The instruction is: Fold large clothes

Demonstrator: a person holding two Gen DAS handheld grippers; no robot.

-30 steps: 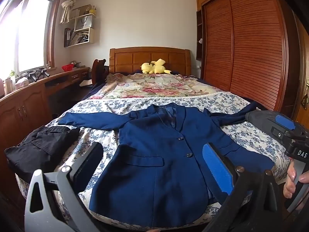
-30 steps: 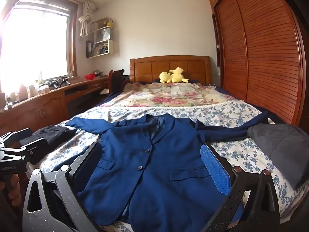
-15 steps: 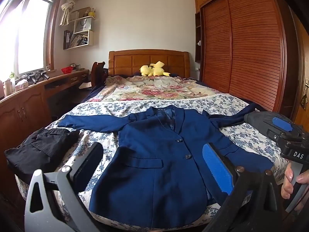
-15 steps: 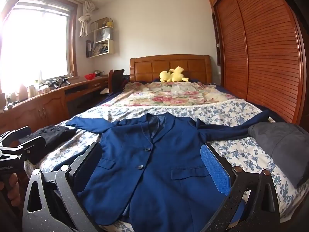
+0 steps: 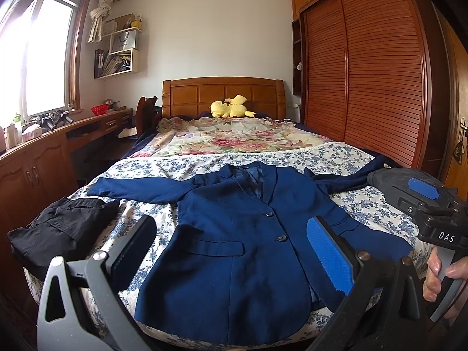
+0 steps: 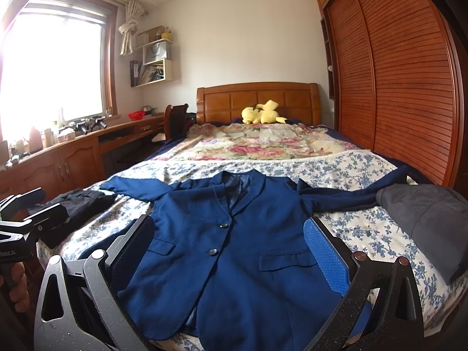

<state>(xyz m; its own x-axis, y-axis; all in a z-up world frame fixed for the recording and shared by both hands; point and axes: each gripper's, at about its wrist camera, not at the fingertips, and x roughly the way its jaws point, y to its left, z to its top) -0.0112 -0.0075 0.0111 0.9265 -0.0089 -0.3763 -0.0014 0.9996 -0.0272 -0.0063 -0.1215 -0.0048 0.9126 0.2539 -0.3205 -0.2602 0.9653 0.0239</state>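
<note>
A navy blue blazer [image 5: 234, 251] lies flat and face up on the foot of the bed, buttoned, both sleeves spread sideways; it also shows in the right wrist view [image 6: 239, 251]. My left gripper [image 5: 231, 251] is open and empty, held above the jacket's lower hem. My right gripper [image 6: 231, 251] is open and empty, also above the lower hem. The right gripper's body [image 5: 433, 213] shows at the right edge of the left wrist view, and the left gripper's body [image 6: 26, 219] at the left edge of the right wrist view.
A black folded garment [image 5: 58, 228] lies at the bed's left corner and a grey one [image 6: 427, 219] at the right. A floral quilt [image 5: 234, 137] and yellow plush toy [image 5: 231, 109] lie further up. A wooden desk [image 5: 44, 152] runs left, a wardrobe [image 5: 365, 73] right.
Both grippers have tilted or risen slightly, so the jacket sits a little lower in both views. The jacket has not moved and both grippers stay open.
</note>
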